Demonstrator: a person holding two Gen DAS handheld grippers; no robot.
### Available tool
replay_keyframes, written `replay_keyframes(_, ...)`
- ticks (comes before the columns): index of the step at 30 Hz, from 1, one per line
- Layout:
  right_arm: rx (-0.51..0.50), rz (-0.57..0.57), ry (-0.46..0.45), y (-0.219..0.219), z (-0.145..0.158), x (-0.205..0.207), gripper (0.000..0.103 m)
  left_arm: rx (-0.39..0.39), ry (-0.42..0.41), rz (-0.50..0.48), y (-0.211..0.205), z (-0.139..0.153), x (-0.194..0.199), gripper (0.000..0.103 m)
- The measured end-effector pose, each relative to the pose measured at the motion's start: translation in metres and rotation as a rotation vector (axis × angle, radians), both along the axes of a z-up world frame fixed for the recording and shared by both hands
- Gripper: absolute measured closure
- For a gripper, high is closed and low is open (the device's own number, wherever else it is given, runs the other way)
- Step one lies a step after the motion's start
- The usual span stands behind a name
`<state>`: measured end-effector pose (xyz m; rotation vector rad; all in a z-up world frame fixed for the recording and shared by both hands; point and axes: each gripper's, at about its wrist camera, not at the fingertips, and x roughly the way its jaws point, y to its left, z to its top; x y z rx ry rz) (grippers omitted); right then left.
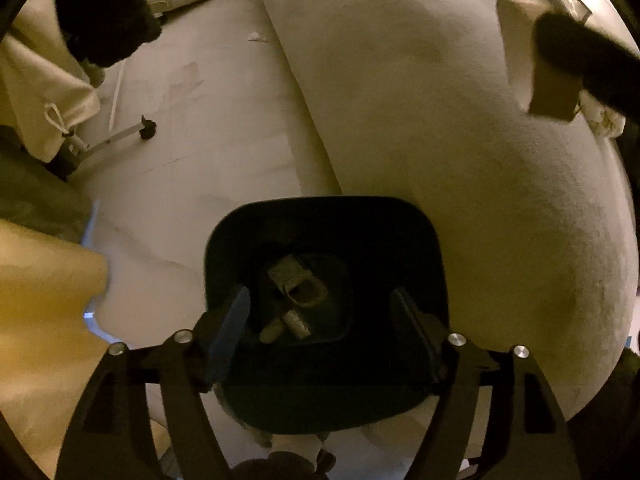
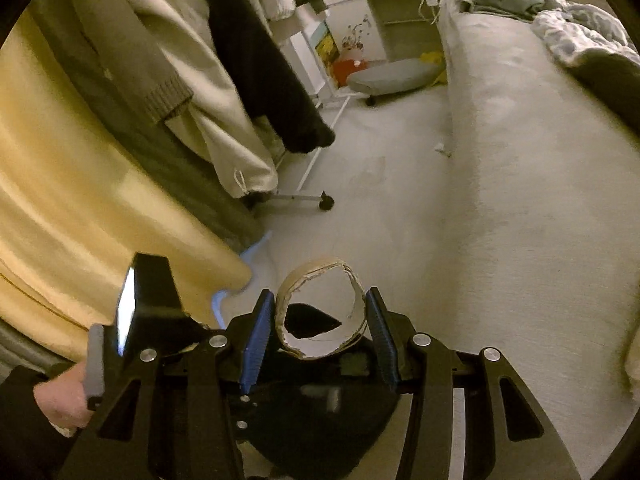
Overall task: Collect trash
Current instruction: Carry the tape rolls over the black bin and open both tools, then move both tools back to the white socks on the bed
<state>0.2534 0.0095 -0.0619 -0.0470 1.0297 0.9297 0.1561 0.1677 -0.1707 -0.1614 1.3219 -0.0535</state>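
Observation:
A black trash bin (image 1: 400,236) stands on the pale floor below my left gripper (image 1: 322,312). Pieces of cardboard trash (image 1: 298,286) lie at its bottom. My left gripper is open and empty, its fingers over the bin's mouth. My right gripper (image 2: 320,320) is shut on a cardboard tube (image 2: 320,312), seen end-on between the blue pads (image 2: 258,336). It holds the tube above the bin (image 2: 312,432), whose dark shape shows below the fingers. The left gripper's body (image 2: 148,304) and the hand holding it show at the left of the right wrist view.
A beige sofa (image 1: 440,120) runs along the right, also in the right wrist view (image 2: 520,200). Hanging clothes (image 2: 180,100) on a wheeled rack (image 2: 312,200) stand left. A yellow cloth (image 2: 80,220) hangs near left. A small scrap (image 1: 256,37) lies on the floor by the sofa.

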Motion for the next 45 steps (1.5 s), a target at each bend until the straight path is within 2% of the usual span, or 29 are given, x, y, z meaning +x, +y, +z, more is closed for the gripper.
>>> replay_keyframes(11,-0.141,0.059,0.058,0.042,-0.046,-0.007,0.055,0.004,-0.126,0.094,0.044,0.029,-0.002,0.023)
replay_keyframes(15,-0.185,0.100,0.076,0.056,-0.062,-0.017,0.055,0.002,-0.194,0.125,0.055,0.042,-0.003,0.022)
replay_keyframes(20,-0.247,0.134,0.098,0.068,-0.081,-0.024,0.055,0.043,-0.267,0.160,0.065,0.056,-0.002,0.022)
replay_keyframes(28,-0.323,0.181,0.140,0.076,-0.107,-0.037,0.054,0.017,-0.413,0.189,0.075,0.082,-0.004,0.022)
replay_keyframes(31,-0.338,0.179,0.136,0.075,-0.109,-0.039,0.053,0.021,-0.484,0.182,0.072,0.096,-0.005,0.016)
replay_keyframes(35,-0.342,0.182,0.137,0.071,-0.107,-0.040,0.036,0.029,-0.566,0.168,0.069,0.110,-0.006,0.012)
replay_keyframes(41,-0.311,0.160,0.102,0.064,-0.093,-0.037,0.032,-0.002,-0.639,0.188,0.065,0.125,-0.004,0.010)
replay_keyframes(45,-0.252,0.139,0.057,0.049,-0.073,-0.034,0.031,-0.003,-0.687,0.167,0.051,0.137,-0.002,0.009)
